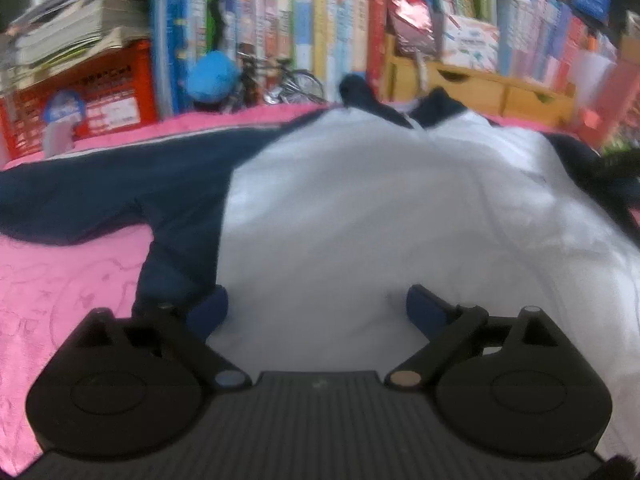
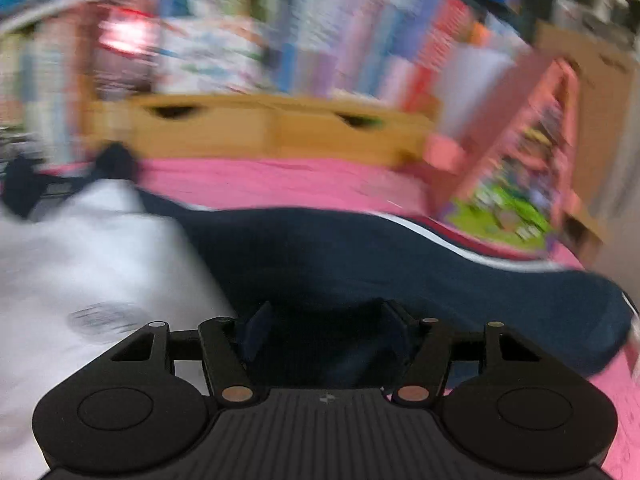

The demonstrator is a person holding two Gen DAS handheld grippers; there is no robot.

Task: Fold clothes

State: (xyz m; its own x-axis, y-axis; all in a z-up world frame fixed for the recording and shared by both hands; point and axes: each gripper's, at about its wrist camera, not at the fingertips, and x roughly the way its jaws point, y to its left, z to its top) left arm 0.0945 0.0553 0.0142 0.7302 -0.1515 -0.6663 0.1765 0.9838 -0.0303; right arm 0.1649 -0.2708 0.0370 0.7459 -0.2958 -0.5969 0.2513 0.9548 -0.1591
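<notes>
Two pairs of fingers hover over a white jacket (image 1: 360, 208) with navy sleeves, spread flat on a pink cover (image 1: 68, 280). The left gripper (image 1: 316, 312) gapes wide above the white body, holding nothing. The right gripper (image 2: 324, 332) is half-open around the navy right sleeve (image 2: 400, 264); whether it grips it, I cannot tell.

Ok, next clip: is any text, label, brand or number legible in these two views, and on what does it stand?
Nothing can be read.
Red plastic crate: white print and a blue sticker, too blurred.
Upright book spines on the shelf: lettering too small and blurred.
White box with coloured print: illegible.
White and navy jacket: a dark oval chest mark, smeared by motion.
</notes>
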